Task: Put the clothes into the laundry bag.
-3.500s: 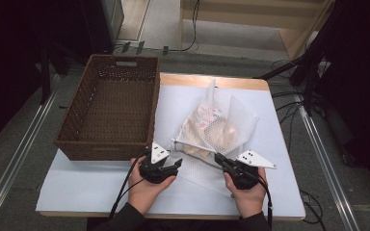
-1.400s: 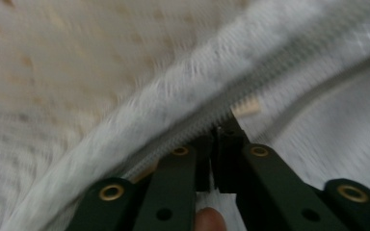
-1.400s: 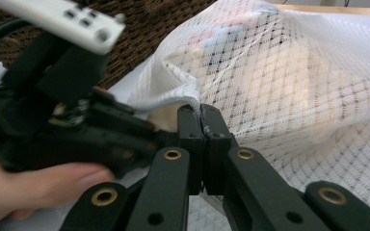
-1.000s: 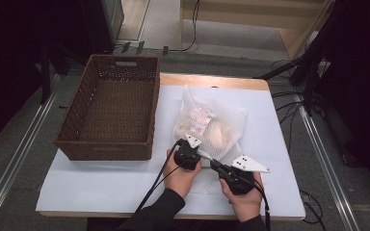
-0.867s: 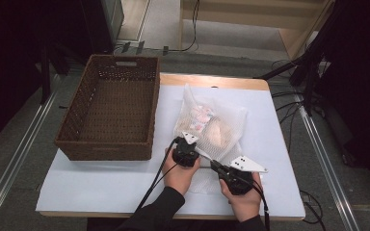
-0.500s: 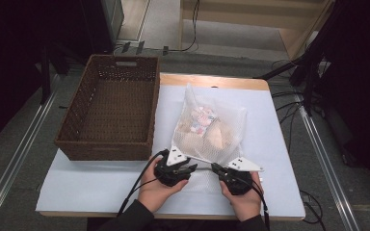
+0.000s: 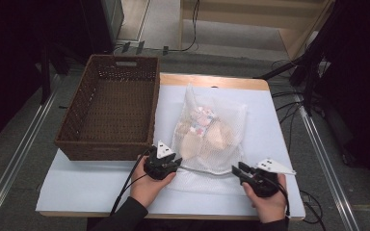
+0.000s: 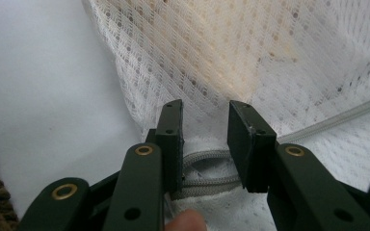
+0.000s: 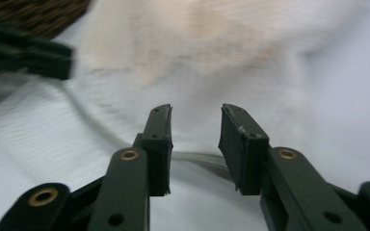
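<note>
A white mesh bag [image 7: 207, 139] lies flat in the middle of the table, with beige and patterned items [image 7: 200, 127] inside. A grey cord or zip line [image 7: 207, 171] runs along its near part. My left gripper [image 7: 175, 163] sits at the bag's near-left corner. In the left gripper view it [image 8: 204, 139] is open, with a loop of the grey cord [image 8: 207, 166] lying between its jaws. My right gripper [image 7: 236, 171] is at the bag's near-right edge, also open [image 9: 195, 139] over the mesh, with the grey line [image 9: 197, 159] passing between its jaws.
An empty brown wicker basket [image 7: 111, 115] stands at the table's left, close beside the bag. White cloth covers the table [image 7: 270, 125], with bare room to the right of the bag. The near table edge is just behind the person's hands.
The left gripper has drawn back from the middle of the bag to its near-left corner. The right gripper slid a little right. The bag lies flatter and more spread out.
</note>
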`<state>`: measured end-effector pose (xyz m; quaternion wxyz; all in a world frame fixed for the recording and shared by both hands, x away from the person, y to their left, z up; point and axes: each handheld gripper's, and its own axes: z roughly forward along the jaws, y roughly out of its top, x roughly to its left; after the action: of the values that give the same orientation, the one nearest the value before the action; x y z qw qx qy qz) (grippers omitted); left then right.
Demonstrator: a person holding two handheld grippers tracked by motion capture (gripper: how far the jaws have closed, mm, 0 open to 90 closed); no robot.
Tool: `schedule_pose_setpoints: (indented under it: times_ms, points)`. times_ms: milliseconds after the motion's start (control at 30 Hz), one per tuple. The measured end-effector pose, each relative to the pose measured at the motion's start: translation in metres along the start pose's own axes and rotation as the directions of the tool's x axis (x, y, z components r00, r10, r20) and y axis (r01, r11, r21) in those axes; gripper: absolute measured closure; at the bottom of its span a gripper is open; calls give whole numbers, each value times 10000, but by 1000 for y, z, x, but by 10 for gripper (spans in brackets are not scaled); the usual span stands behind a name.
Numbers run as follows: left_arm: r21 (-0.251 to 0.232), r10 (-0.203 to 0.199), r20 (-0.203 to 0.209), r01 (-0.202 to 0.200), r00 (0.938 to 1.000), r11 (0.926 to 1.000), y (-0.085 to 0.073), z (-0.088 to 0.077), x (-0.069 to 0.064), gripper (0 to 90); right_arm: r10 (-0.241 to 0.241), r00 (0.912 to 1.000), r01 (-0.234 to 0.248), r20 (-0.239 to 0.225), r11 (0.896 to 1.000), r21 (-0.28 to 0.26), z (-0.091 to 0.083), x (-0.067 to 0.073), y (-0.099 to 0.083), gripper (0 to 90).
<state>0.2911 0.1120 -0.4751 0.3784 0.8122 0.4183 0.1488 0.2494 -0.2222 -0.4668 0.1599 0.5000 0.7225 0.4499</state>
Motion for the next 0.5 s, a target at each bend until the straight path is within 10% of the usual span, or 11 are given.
schedule_pose_setpoints:
  times_ms: [100,333,500]
  points:
    - [42,207,-20,-207,9998,9998,0,0,-1,707,459,9980,-466,427,9988,145,-3,-18,-5,823]
    - [-431,-368,534,391,9979,9983,-9,-12,8,786,-732,9925,608,983,9905,1234,12,-13,-11,900]
    - [-982,-543,747,615,9957,9933,-26,-34,14,766,-470,9944,365,948,9932,1104,11,-18,-13,900]
